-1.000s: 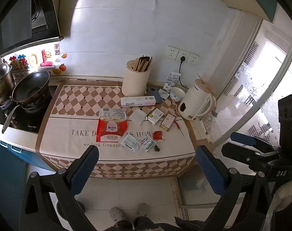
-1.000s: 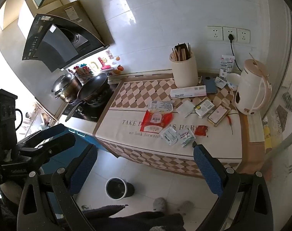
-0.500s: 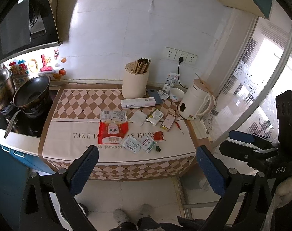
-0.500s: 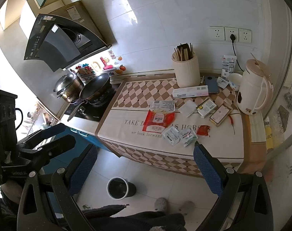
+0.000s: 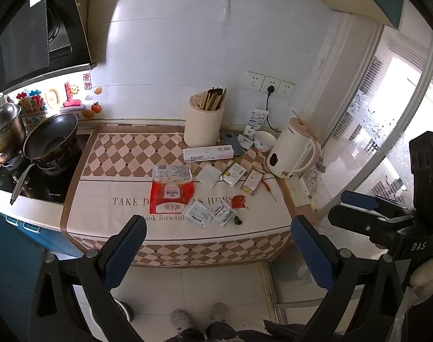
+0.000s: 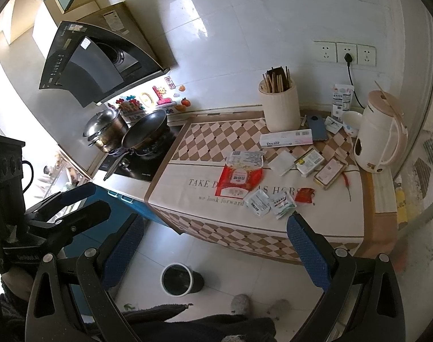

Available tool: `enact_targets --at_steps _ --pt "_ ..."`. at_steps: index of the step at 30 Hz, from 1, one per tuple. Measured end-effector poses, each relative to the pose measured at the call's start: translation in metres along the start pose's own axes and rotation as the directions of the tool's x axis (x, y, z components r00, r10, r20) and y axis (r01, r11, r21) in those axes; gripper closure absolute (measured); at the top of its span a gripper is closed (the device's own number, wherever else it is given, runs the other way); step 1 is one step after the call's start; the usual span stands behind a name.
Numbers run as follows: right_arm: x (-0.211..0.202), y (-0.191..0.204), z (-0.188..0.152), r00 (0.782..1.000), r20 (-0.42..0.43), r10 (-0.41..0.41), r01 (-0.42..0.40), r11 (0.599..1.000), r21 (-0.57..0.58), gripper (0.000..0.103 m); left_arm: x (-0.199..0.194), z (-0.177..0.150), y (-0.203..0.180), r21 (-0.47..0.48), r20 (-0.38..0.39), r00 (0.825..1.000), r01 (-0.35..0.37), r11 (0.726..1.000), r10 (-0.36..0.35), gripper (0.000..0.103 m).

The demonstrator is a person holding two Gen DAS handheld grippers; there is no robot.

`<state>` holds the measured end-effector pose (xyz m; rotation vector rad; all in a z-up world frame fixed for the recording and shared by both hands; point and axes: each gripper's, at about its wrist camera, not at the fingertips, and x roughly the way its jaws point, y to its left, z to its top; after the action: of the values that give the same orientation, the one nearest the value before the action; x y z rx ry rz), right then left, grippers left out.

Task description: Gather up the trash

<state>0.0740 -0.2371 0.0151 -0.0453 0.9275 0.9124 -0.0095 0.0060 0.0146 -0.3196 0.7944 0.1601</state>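
Observation:
Trash lies on a checkered cloth on the counter (image 5: 125,208): a red and white bag (image 5: 171,192) (image 6: 240,178), two white sachets (image 5: 199,213) (image 6: 258,203), a small red wrapper (image 5: 239,201) (image 6: 303,193), a small dark scrap (image 5: 238,221), small boxes (image 5: 252,181) (image 6: 329,172). A dark trash bin (image 6: 178,280) stands on the floor below. My left gripper (image 5: 216,245) is open and empty, held back from the counter. My right gripper (image 6: 215,245) is open and empty, above the floor in front of the counter.
A cream kettle (image 5: 293,154) stands at the counter's right end. A cream chopstick holder (image 5: 203,124) and a long white box (image 5: 208,154) stand at the back. A wok (image 5: 51,139) and pot (image 5: 4,131) sit on the stove at left.
Both grippers have drawn back and up a little, so the counter looks slightly smaller and lower. Nothing on the counter has moved.

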Motion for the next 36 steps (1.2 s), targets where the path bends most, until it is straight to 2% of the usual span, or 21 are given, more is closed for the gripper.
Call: enact_targets --at_steps 36 --pt "0.006 0.009 -0.004 1.0 -0.009 -0.003 0.003 1.0 -0.007 0.002 0.007 -0.011 -0.005 0.001 -0.008 1.0 0.009 1.0 -0.009 0.0"
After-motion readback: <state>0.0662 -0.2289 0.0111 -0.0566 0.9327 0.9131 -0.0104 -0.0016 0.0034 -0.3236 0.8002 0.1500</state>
